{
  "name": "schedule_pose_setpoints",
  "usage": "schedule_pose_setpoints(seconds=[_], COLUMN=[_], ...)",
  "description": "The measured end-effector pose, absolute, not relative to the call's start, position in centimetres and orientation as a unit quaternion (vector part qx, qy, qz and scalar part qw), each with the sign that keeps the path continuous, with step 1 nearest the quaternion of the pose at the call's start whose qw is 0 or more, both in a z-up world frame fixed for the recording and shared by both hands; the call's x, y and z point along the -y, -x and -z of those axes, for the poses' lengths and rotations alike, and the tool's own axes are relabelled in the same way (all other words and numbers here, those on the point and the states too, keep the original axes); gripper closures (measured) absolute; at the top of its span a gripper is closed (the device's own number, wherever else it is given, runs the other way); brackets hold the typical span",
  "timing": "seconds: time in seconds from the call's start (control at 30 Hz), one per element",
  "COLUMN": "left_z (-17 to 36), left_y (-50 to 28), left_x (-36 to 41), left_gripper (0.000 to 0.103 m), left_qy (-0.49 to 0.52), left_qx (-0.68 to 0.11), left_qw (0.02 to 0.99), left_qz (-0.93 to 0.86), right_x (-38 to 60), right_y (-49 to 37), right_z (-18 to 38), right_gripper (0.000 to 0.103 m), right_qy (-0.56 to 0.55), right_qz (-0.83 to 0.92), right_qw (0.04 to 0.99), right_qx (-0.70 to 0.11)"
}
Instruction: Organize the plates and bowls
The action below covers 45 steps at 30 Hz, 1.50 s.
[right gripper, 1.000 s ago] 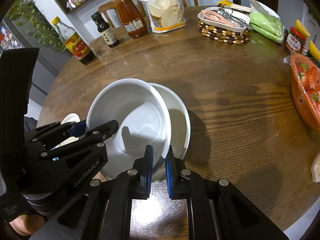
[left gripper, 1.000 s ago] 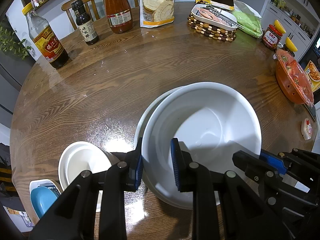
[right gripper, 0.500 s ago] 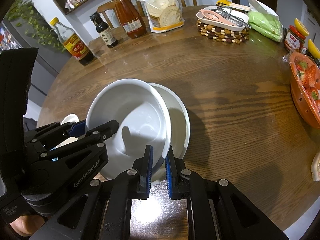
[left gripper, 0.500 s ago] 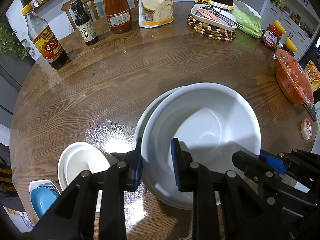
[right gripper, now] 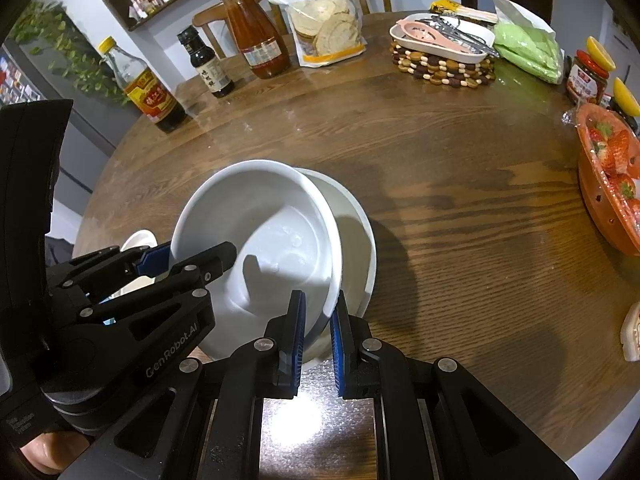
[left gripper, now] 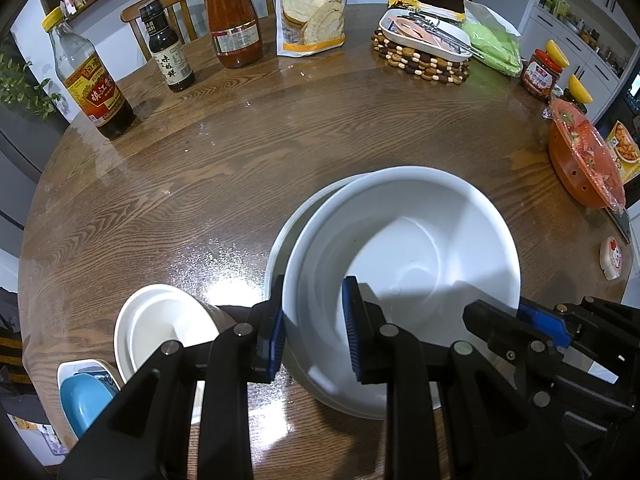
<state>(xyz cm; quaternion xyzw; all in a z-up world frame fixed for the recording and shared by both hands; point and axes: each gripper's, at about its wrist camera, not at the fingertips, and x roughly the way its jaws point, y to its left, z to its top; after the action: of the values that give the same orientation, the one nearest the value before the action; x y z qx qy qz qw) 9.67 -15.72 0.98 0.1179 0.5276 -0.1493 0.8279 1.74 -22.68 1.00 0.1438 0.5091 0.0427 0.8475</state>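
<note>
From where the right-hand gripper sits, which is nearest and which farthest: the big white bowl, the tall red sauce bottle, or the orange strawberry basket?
In the right wrist view:
1. Big white bowl: the right gripper straddles its near rim.
2. Orange strawberry basket: at the table's right edge.
3. Tall red sauce bottle: at the far edge, left of centre.

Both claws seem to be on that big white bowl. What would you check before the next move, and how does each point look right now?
1. Left gripper straddles the top bowl's rim: ok, but jaws look wide, not clamped.
2. Right gripper on the rim: ok, jaws nearly shut on it.
3. Top bowl seated in the lower bowl: not ok, offset and tilted.
4. Table beyond the bowls bare: ok.
5. Small bowls clear of the left gripper: cannot tell.
</note>
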Motion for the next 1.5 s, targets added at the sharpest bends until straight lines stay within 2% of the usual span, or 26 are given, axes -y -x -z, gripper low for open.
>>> schedule_pose_setpoints(seconds=[1.5], left_z=[-1.30], left_y=[-9.55], left_x=[15.81], left_gripper=[0.077], left_qy=[-0.116], left_qx=[-0.525], left_qw=[0.830], left_qz=[0.149], right_x=[22.54], right_y=[-1.75], right_z=[-0.76], right_gripper=[0.091], right_qy=[-0.149], right_qz=[-0.040], right_qw=[0.844], right_qx=[-0.513])
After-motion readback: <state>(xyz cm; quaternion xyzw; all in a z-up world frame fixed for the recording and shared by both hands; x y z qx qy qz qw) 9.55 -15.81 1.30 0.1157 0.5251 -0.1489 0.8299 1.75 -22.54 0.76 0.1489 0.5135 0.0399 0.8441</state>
